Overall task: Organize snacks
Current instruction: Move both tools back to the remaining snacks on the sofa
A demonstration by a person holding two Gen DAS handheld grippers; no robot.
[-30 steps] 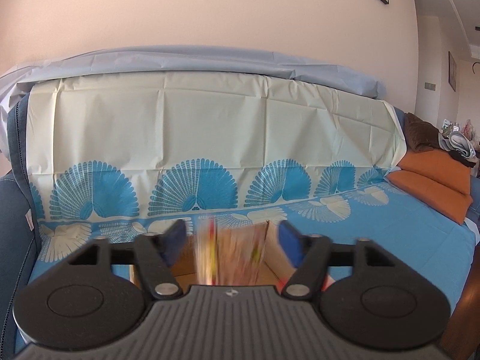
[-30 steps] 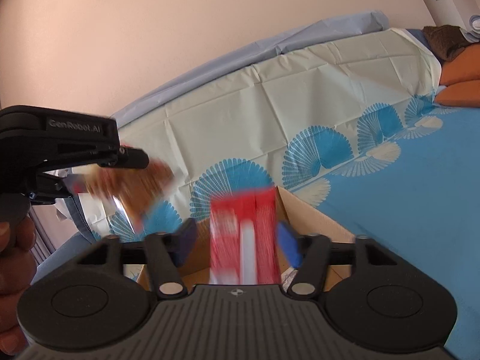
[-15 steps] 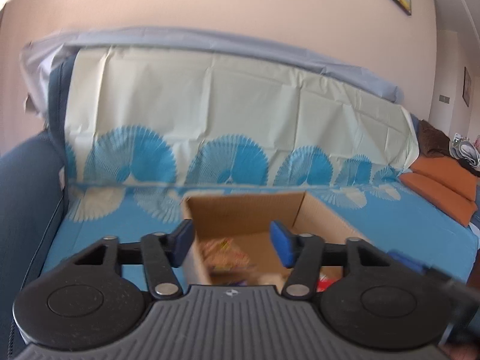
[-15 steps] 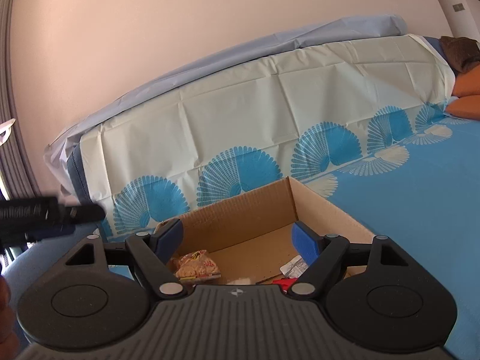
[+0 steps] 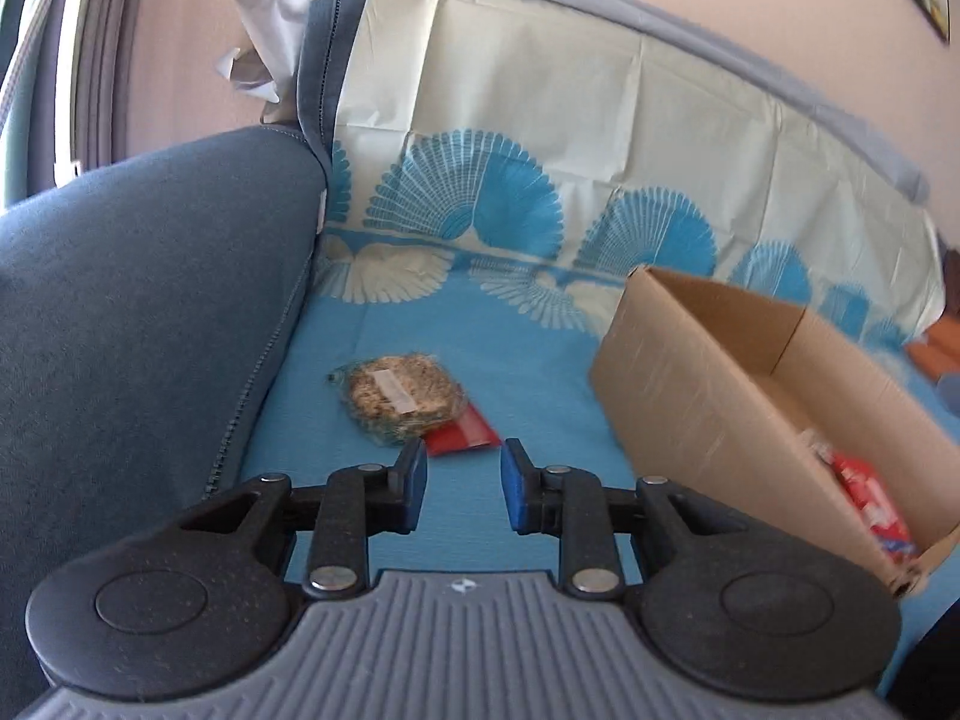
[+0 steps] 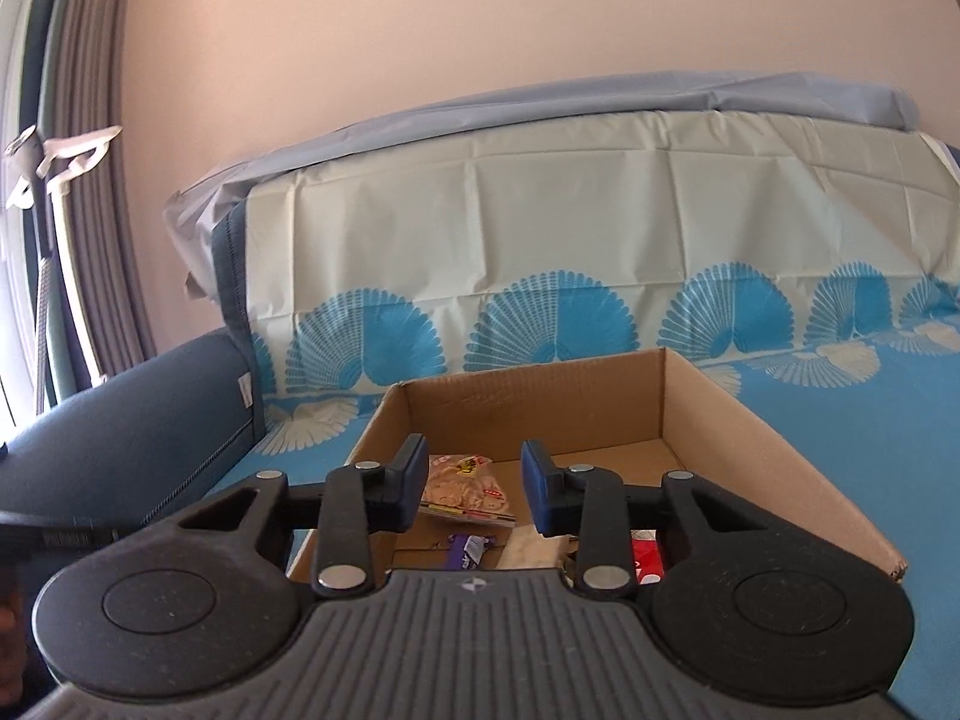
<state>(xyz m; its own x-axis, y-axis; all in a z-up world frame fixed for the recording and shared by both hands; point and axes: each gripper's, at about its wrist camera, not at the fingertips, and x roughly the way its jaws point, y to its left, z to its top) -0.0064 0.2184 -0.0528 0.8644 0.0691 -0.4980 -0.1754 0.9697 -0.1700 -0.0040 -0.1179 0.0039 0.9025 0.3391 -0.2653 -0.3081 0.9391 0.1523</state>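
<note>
Swung away from the cardboard box [image 5: 708, 384] since a second ago, left gripper [image 5: 463, 492] now aimed at the blue sofa cover [image 5: 528, 396] to the box's left. Dropped its yellow-and-brown packet along the way; fingers [image 5: 411, 483] empty, just been closing, narrowed with a clear gap and nothing between them. Right gripper [image 6: 474, 486] likewise rid of its red-and-white packet, fingers [image 6: 409, 480] just been closing, part-way apart on air, hovering over the box's near edge.

Inside the cardboard box [image 6: 708, 420]: a pale printed snack bag [image 6: 465, 489] against the left wall, a purple wrapper [image 6: 471, 549] nearer the front, a beige packet [image 6: 534, 549] beside that, a red-and-white packet [image 6: 647, 561] toward the right front corner. Same red-and-white packet [image 5: 873, 507] glimpsed from the left wrist view, low in the box's near end.

Outside the box, to its left on the sofa cover: a round seeded cracker pack [image 5: 399, 396] in clear wrap, lying flat, overlapping a flat red packet [image 5: 465, 435]. Both just ahead of the left fingers, not touched. Dark blue sofa armrest [image 5: 138, 312] further left of the box.
</note>
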